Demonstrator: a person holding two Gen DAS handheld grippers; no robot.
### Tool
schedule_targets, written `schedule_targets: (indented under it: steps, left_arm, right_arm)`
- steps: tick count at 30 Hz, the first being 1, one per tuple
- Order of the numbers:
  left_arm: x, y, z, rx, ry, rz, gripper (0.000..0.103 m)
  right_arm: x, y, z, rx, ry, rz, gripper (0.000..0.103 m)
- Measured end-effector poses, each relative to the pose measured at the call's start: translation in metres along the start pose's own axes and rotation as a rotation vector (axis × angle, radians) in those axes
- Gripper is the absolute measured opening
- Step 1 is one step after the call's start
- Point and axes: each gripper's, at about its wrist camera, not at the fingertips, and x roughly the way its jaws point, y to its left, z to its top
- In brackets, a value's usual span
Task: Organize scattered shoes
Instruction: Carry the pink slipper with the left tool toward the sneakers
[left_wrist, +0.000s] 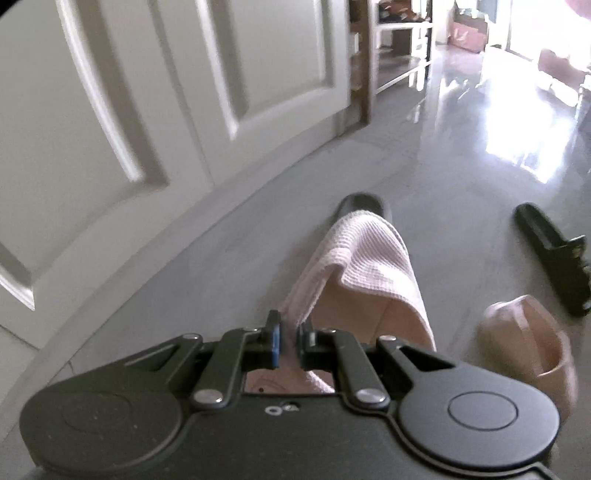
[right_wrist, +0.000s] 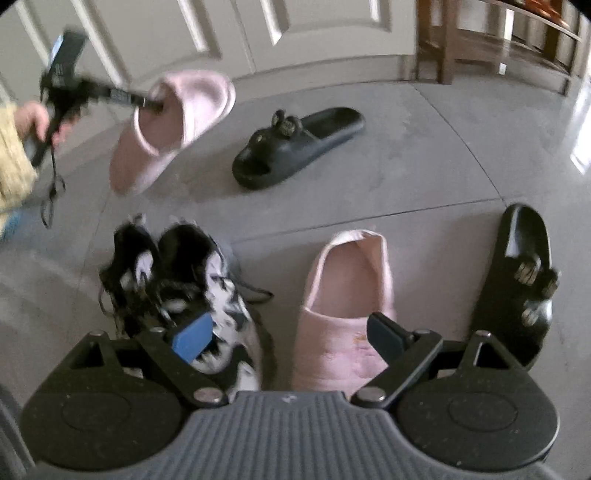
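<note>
My left gripper (left_wrist: 290, 343) is shut on the rim of a pink slipper (left_wrist: 365, 266), which hangs off the floor in front of it. The right wrist view shows the same gripper (right_wrist: 147, 103) holding that slipper (right_wrist: 173, 125) in the air at the upper left. My right gripper (right_wrist: 290, 321) is open with nothing between its fingers. It hovers above a second pink slipper (right_wrist: 347, 306) and a pair of black-and-white sneakers (right_wrist: 177, 280). One black slide (right_wrist: 295, 147) lies in the middle of the floor, another (right_wrist: 517, 280) at the right.
White panelled doors (left_wrist: 147, 110) run along the left and back. A wooden shoe rack (right_wrist: 480, 44) stands at the upper right. A hand (right_wrist: 37, 122) with a yellow sleeve holds the left gripper. The floor is grey tile (right_wrist: 406, 184) with glare far off.
</note>
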Motion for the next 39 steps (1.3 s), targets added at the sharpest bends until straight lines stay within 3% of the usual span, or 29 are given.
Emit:
schedule_targets:
  steps: [2,7,16,22,27,33,36,39]
  left_arm:
    - [-0.013,-0.019,0.005,-0.006,-0.012,-0.007,0.006]
    - [-0.049,-0.081,0.021,-0.086,0.006,-0.005,0.007]
    - [-0.057,-0.208,0.049,-0.257,0.058,0.020,0.008]
    - [-0.037,-0.273,0.059,-0.361,0.088,0.006,0.008]
    - [-0.019,-0.305,0.059,-0.475,0.107,0.038,0.008]
    - [-0.013,-0.319,0.053,-0.551,0.128,0.116,0.009]
    - [-0.015,-0.316,0.050,-0.566,0.160,0.152,0.009]
    - [-0.023,-0.306,0.049,-0.558,0.174,0.165,0.010]
  right_arm:
    - [-0.006,-0.012,-0.001,-0.016,-0.035,0.000,0.092]
    - [-0.018,-0.059,-0.011,0.078,-0.116,0.146,0.093]
    - [-0.024,-0.166,-0.049,0.004,-0.052,0.327,0.093]
    - [-0.020,-0.225,-0.082,0.039,-0.015,0.360,0.092]
    - [-0.016,-0.262,-0.098,0.067,-0.005,0.395,0.093]
    - [-0.006,-0.271,-0.101,0.035,-0.036,0.462,0.092]
    - [-0.007,-0.263,-0.098,-0.029,-0.056,0.483,0.092]
    - [-0.010,-0.241,-0.090,-0.171,-0.117,0.520,0.093]
